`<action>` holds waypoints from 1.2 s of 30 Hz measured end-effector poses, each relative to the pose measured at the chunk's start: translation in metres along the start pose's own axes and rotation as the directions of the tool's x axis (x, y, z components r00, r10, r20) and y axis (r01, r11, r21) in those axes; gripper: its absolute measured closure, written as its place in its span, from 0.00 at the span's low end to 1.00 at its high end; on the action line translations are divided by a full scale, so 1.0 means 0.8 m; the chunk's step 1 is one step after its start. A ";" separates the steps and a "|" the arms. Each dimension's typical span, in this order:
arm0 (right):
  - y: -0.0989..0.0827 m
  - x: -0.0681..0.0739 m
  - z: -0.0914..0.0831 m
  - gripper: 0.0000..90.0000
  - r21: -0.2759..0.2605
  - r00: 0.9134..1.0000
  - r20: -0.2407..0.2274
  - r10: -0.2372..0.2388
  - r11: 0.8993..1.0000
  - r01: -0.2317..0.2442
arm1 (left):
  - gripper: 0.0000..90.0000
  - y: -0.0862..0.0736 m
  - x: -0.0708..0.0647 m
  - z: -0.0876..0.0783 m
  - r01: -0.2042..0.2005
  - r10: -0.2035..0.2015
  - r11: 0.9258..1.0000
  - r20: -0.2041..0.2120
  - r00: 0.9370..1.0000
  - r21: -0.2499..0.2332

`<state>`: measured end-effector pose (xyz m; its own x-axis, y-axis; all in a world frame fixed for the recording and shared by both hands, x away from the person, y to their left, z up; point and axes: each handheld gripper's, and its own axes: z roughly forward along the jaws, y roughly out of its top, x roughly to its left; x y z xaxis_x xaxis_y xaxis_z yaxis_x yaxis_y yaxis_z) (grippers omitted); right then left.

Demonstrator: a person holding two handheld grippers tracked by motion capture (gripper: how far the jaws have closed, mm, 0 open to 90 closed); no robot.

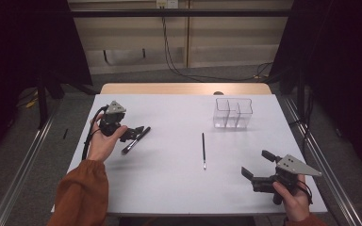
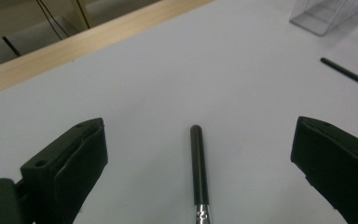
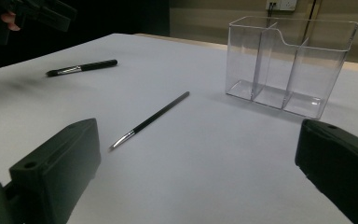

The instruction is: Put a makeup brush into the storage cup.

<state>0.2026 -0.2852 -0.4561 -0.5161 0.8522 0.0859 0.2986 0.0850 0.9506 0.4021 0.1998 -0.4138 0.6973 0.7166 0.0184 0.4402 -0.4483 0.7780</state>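
Two open grippers, two brushes

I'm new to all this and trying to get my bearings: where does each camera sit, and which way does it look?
High view: above the person's side, looking forward and down on the table; forearms, hands, left gripper and right gripper show.
Left gripper view: on the left gripper, looking along its open jaws at the thick brush.
Right gripper view: on the right gripper, facing the thin brush and clear box.
Shared: all three show the thin brush.
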 end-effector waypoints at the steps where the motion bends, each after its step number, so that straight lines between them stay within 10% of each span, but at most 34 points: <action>1: 0.000 0.000 0.000 0.00 0.000 1.000 0.000 0.000 1.000 0.000 | 0.04 0.002 0.000 0.002 -0.006 0.006 1.000 0.005 1.000 0.020; 16: 0.000 0.000 0.000 0.00 0.002 1.000 -0.003 0.001 1.000 -0.001 | 0.05 0.014 0.006 0.020 -0.028 0.025 0.967 0.015 1.000 0.251; 36: 0.000 0.001 0.001 0.00 0.008 1.000 -0.006 -0.002 1.000 0.002 | 0.09 0.011 0.002 0.053 -0.051 0.023 0.885 0.066 0.998 0.463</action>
<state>0.2027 -0.2845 -0.4565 -0.5213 0.8491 0.0855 0.3041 0.0912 0.9483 0.4308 0.1742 -0.4340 0.7429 0.6693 -0.0050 0.6160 -0.6807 0.3965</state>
